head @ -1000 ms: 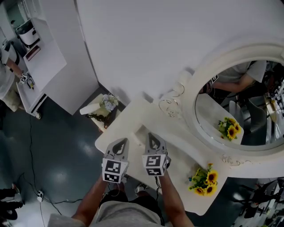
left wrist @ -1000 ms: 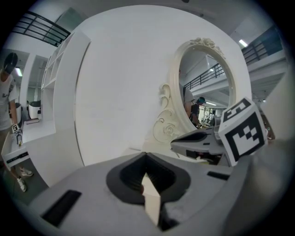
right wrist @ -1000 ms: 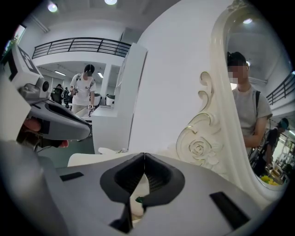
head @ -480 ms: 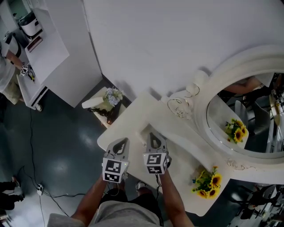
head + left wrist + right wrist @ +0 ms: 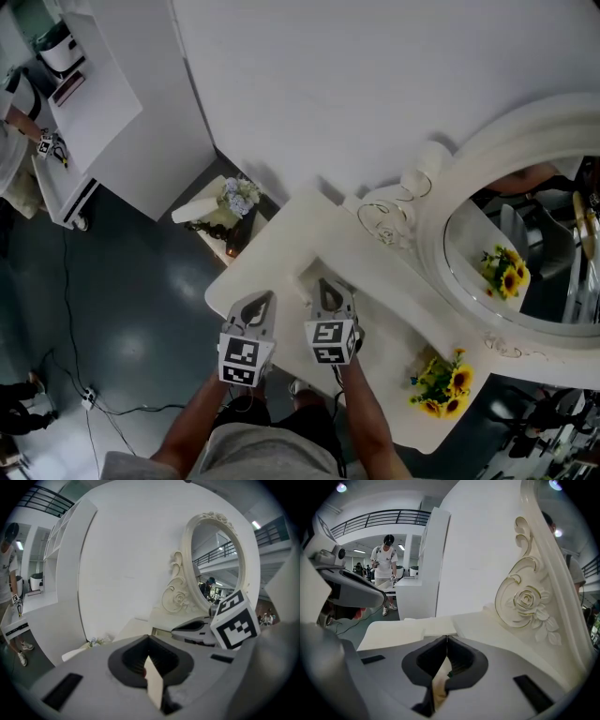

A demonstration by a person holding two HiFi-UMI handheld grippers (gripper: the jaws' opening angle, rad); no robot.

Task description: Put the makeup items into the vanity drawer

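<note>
While you hold both tools over the near edge of the vanity top (image 5: 272, 246), the question is where the drawer lies. No view shows it, and no makeup items can be made out anywhere, so I judge it sits under that near edge, below your tips.

Your left gripper (image 5: 263, 300) and right gripper (image 5: 324, 286) hang side by side, both pointing away from you and slightly down. The right gripper reaches a touch farther in, just beside a low raised slab (image 5: 307, 270) on the top. Each gripper view shows its 2 jaws pressed together with nothing between them.

The mirror (image 5: 525, 248) and sunflowers (image 5: 439, 380) stand well off to the right. A drawer front would likely run left to right along that edge, so either hand is about equally near. You'd have to part the jaws before taking hold.
</note>
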